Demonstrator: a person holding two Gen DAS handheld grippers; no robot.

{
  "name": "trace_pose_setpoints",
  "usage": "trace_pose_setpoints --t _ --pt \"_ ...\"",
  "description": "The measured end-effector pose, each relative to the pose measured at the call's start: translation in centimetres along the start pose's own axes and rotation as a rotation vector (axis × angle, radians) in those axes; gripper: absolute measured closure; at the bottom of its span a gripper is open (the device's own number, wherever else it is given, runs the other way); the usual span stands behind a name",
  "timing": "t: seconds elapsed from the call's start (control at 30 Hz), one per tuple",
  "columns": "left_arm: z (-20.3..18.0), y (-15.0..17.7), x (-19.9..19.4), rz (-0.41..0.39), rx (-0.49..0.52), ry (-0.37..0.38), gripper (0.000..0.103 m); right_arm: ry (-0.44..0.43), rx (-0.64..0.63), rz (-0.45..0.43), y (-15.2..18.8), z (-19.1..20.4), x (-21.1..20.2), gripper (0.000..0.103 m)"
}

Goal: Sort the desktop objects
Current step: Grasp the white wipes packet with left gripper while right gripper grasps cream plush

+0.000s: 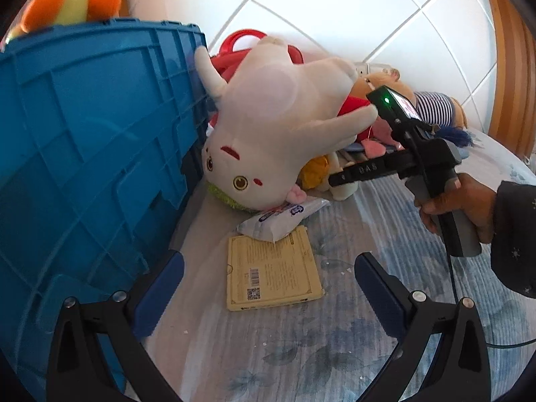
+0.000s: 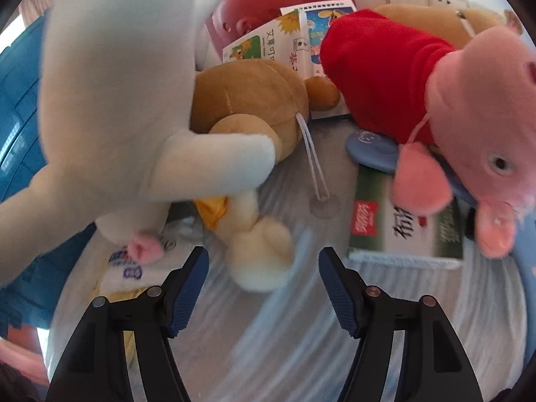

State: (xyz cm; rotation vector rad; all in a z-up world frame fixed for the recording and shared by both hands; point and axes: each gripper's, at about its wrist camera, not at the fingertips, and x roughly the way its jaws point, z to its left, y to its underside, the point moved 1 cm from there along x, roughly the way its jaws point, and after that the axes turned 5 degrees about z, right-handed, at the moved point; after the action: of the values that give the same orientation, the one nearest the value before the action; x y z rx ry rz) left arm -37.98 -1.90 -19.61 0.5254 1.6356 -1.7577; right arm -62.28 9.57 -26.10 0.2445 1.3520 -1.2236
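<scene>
A big white plush [image 1: 268,124] lies upside down against the blue crate [image 1: 87,154]; it fills the upper left of the right wrist view [image 2: 117,100]. Below it lie a white wipes pack [image 1: 281,217] and a yellow booklet [image 1: 271,271]. My left gripper [image 1: 268,288] is open and empty, just short of the booklet. My right gripper [image 2: 263,281] is open and empty, its fingers just before a cream plush foot [image 2: 261,251]. The right gripper's body [image 1: 412,160] shows in the left wrist view, beside the white plush.
A brown bear plush [image 2: 248,100], a pink pig plush in red [image 2: 435,100], a green box [image 2: 402,231], a blue disc [image 2: 372,150] and picture booklets [image 2: 301,40] crowd the flowered bedcover. A yellow-orange plush [image 1: 67,0] sits in the crate. A red basket [image 1: 241,43] stands behind.
</scene>
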Motion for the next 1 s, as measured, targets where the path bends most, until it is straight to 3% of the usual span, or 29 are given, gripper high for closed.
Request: trace_pose_setpoints --t 0.13,0.17,0.2,0.3,0.63,0.77,0.9,0.93,1.0 --pt "-0.3 -0.5 1.8 0.02 0.008 0.008 0.0 -0.038 0.008 0.013 -0.2 0.2 1.3 0.045" --pt "-0.4 -0.6 2.4 0.027 0.012 0.011 0.0 -0.041 0.008 0.016 -0.2 0.3 1.5 0.057" --pt "-0.5 -0.8 3.0 0.038 0.014 0.013 0.0 -0.037 0.003 0.018 -0.1 0.4 1.7 0.062" --pt "-0.3 -1.6 5.0 0.063 -0.007 0.021 0.0 -0.026 -0.006 0.024 0.1 0.8 2.0 0.066" --pt "-0.1 -5.9 12.1 0.135 0.02 0.034 0.0 -0.03 0.052 0.001 1.6 0.1 1.1 0.068" --pt "-0.7 -6.0 15.1 0.209 0.078 0.057 0.007 -0.025 0.037 -0.008 2.1 0.7 0.5 0.068" --pt "-0.7 -5.8 16.6 0.233 0.096 0.071 0.007 -0.027 0.045 -0.017 2.5 0.7 0.2 0.068" --pt "-0.7 -5.6 17.1 0.249 0.094 0.08 0.01 -0.027 0.052 -0.019 2.7 0.7 0.2 0.068" --pt "-0.6 -5.5 17.4 0.262 0.082 0.091 0.03 -0.027 0.06 -0.021 3.0 0.7 0.2 0.068"
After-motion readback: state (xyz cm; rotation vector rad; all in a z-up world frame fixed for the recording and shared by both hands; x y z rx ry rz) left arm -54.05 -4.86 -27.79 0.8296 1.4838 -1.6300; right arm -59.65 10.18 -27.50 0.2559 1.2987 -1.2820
